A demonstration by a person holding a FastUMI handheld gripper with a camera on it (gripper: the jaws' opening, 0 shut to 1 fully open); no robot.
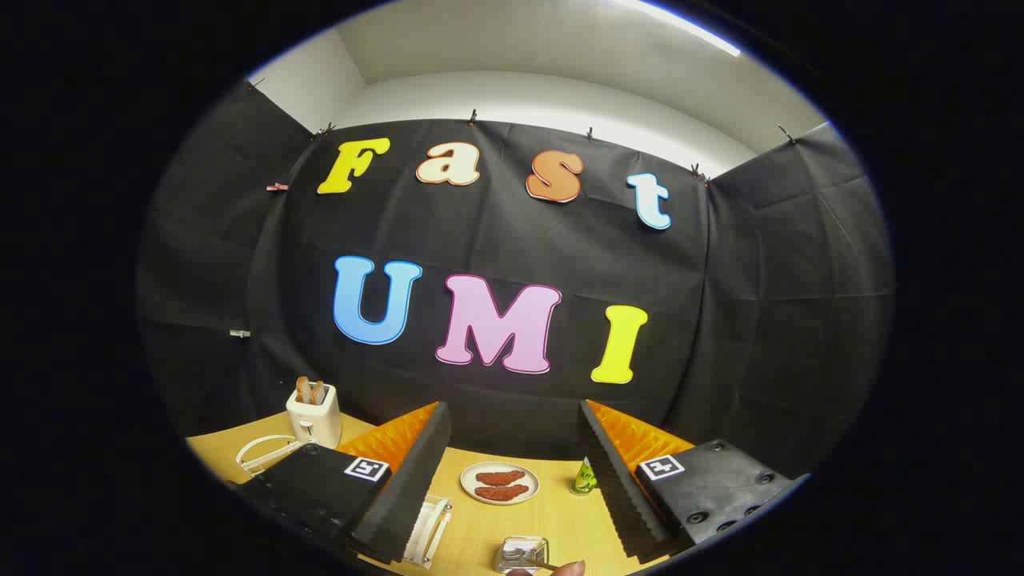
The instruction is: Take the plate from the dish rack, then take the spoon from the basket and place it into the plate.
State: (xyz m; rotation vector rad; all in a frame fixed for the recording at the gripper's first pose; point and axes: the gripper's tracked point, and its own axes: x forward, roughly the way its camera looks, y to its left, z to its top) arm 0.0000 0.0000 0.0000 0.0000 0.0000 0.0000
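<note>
A toaster (314,416) is seen at the left. The gripper (512,464) is being held high with fingers spread, nothing pinched. Between them, a plate (499,483) bearing food is lying; nearer, the spoon (522,552) is resting in its basket (524,555), seemingly awaiting pickup.

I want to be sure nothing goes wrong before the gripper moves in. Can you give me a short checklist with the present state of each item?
1. Gripper fingers open and holding nothing: ok, they stand wide apart above the table.
2. Plate off the dish rack: ok, it lies flat on the table between the fingers, beyond the basket.
3. Plate free for the spoon: not ok, two reddish-brown food pieces lie on it.
4. Spoon in the basket: ok, something metallic lies in the clear basket; its handle sticks out.
5. Path clear: cannot tell, a fingertip shows beside the basket.
6. Green can out of the way: ok, right of the plate.
</note>
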